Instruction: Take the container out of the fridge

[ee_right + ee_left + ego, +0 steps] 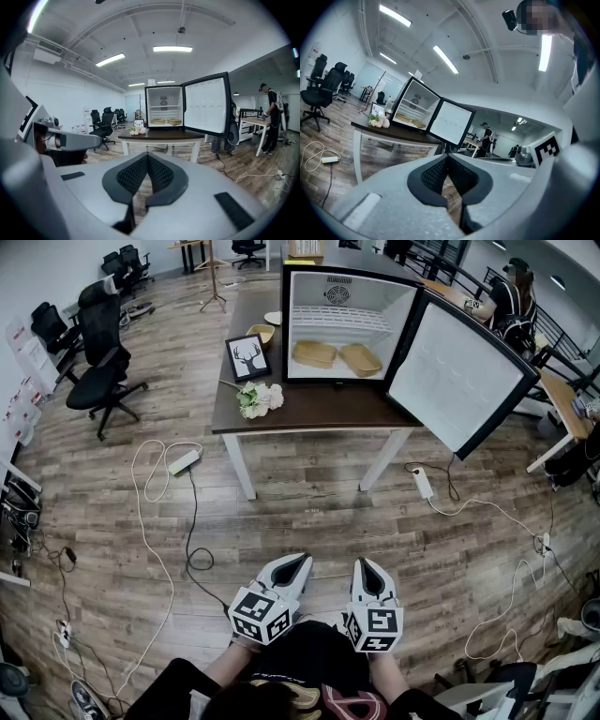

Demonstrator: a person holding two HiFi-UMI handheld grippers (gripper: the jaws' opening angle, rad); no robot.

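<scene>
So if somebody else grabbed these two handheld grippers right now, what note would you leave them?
Left gripper: shut, empty, held low near the body.
Right gripper: shut, empty, beside the left one.
Things: the black mini fridge stands on the dark wooden table across the floor, with its door swung wide open. Two shallow tan containers sit side by side on its floor.
Done: the door is open.
Left: walk up, open a gripper, grasp a container and lift it out. The task doesn't say which one.

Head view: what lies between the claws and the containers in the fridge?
Bare wood floor, then the front strip of the table; cables lie off to the sides. The head view shows it.
</scene>
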